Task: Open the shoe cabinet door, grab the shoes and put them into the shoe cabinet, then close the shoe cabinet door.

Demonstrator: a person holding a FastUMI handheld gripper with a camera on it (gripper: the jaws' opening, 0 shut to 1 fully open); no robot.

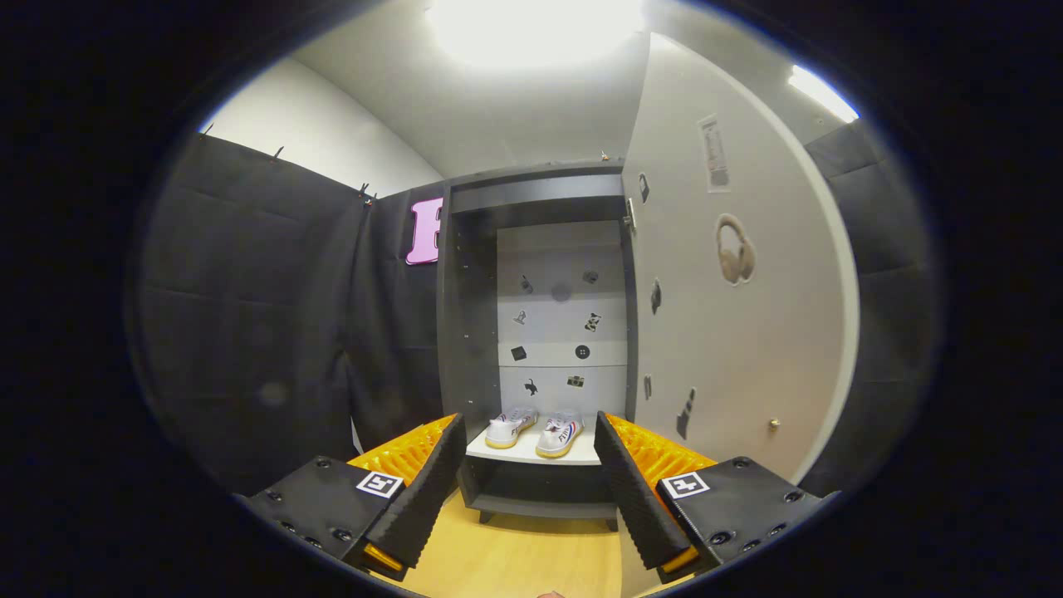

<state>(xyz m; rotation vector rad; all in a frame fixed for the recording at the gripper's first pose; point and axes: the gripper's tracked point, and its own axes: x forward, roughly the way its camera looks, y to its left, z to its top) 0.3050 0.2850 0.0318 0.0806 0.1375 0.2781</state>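
The tool (529, 432) was spread wide with nothing in it. Beyond its fingers, two white shoes (536, 432) sat side by side on the low shelf (531, 453) inside the shoe cabinet (465, 332). The cabinet door (731, 291) stood open to the right, with what looked like stickers on it.

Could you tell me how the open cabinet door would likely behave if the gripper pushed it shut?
The tall pale cabinet door looks like a rigid flat panel, so it should swing rather than flex. Hanging wide open, it probably moves easily. The open gripper touches nothing.

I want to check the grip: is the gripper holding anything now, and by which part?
Nothing is held. The gripper is open, its fingers apart and empty; the shoes stand beyond them on the cabinet shelf.
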